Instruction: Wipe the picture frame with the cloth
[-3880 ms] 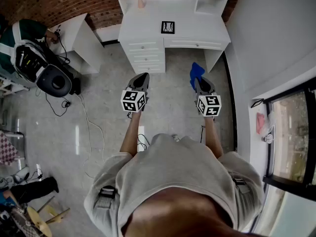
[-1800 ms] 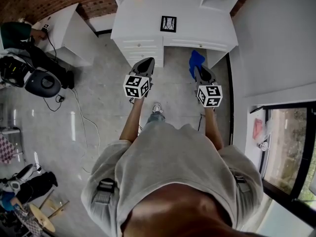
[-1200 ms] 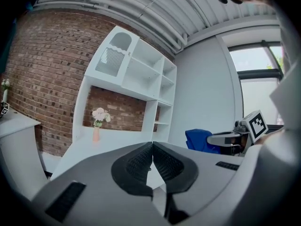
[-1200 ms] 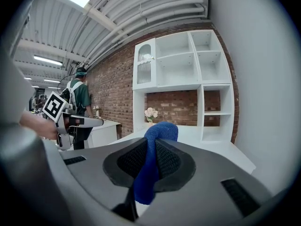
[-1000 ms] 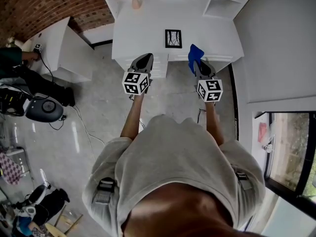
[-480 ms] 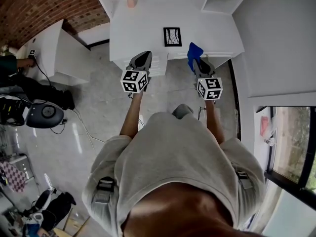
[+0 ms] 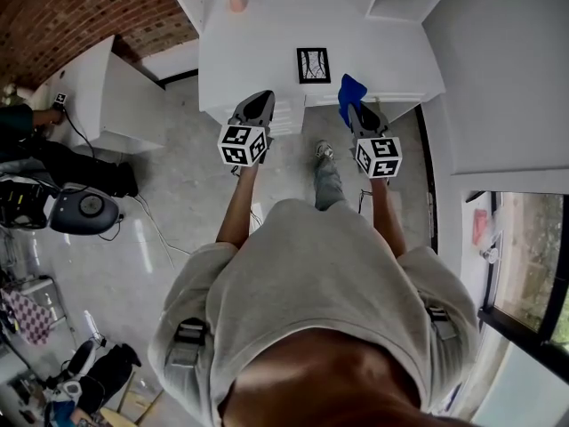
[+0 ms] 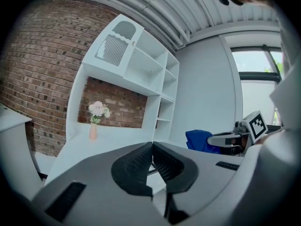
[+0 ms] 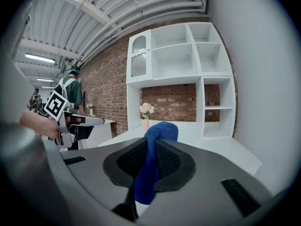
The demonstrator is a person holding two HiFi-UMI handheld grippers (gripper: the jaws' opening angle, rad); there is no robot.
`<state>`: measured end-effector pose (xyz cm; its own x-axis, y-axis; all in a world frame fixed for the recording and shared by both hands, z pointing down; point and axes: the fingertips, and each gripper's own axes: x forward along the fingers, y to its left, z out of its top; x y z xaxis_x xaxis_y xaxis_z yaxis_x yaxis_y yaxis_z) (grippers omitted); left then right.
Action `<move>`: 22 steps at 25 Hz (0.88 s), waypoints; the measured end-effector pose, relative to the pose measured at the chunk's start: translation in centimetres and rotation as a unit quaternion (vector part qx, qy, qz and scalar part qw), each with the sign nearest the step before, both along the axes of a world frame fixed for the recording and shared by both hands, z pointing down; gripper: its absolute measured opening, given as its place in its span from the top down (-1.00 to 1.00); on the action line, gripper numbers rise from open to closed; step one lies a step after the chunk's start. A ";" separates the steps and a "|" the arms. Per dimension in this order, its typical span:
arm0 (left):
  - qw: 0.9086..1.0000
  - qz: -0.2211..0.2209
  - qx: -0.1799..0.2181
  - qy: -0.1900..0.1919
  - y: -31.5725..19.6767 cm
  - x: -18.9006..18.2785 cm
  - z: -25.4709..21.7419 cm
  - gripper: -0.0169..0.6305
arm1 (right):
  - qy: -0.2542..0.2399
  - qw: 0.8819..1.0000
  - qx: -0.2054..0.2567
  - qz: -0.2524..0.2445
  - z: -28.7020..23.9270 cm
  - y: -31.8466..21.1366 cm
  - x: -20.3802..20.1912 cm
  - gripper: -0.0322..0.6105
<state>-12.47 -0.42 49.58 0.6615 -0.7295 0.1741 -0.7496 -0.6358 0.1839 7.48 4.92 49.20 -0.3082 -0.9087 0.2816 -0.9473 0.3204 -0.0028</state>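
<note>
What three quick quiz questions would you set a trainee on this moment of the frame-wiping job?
1. True or false: the left gripper holds the cloth.
2. Where is the picture frame? A: on the white desk. B: between the left gripper's jaws. C: under the cloth.
3. Fill in the blank: the cloth's colour is ___.

Key:
1. False. The left gripper's jaws are together with nothing between them. The right gripper is shut on the cloth.
2. A.
3. Blue.
</note>
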 end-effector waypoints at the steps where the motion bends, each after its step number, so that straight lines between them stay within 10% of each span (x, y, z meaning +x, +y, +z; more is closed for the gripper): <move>1: 1.000 -0.002 0.000 0.000 -0.3 0.0 0.1 0.90 | -0.001 1.000 0.000 -0.002 0.1 -0.4 0.0 0.71; 22: 0.999 -0.049 -0.007 -0.013 -16.2 6.1 -0.7 0.90 | -0.018 0.998 -0.010 -0.059 0.3 -18.3 5.5 0.71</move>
<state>-6.40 -16.67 48.89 0.5817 -0.7881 0.2012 -0.8131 -0.5563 0.1717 13.03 -13.43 49.52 -0.4232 -0.8595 0.2867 -0.9019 0.4298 -0.0431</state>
